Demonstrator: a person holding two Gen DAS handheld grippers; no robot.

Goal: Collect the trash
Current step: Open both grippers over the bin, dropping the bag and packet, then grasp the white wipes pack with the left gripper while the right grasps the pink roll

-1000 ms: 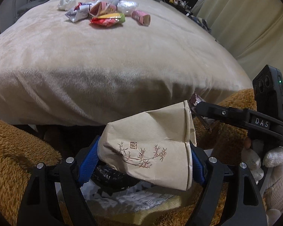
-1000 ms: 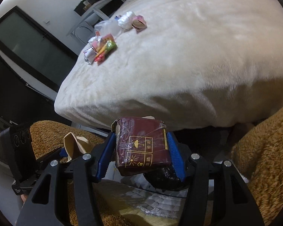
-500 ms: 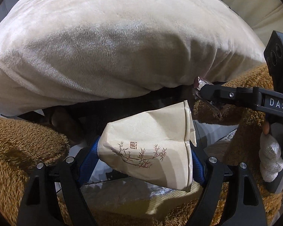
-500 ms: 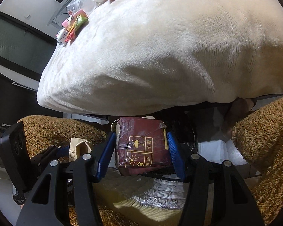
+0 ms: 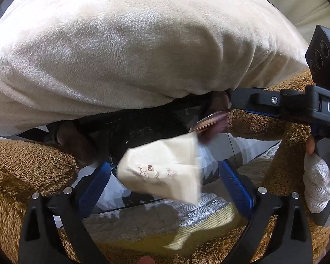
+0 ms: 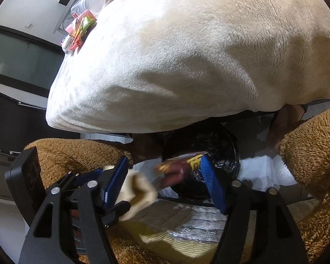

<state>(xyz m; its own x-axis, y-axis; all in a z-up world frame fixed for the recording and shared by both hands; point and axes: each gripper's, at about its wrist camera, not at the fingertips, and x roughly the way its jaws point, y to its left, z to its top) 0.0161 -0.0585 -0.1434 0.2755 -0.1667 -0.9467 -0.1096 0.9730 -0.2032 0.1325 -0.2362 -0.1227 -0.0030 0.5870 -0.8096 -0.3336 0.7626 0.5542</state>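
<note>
beige plush blanket (image 6: 209, 55), wrappers (image 6: 80, 28) on top, black bin (image 6: 209, 151) below

— Inspector: What can't you resolve from your station?

— Operator: I see the beige paper bag (image 5: 162, 171) motion-blurred; its print is unreadable. The maroon packet (image 6: 180, 167) is smeared too, its label gone.

— Inspector: The bin?

— Operator: The black-lined bin (image 6: 217, 145) is largely hidden under the blanket (image 6: 187, 55) edge. I cannot tell its depth. The wrappers (image 6: 80, 30) on the blanket are too small to identify, some cut by the frame.
</note>
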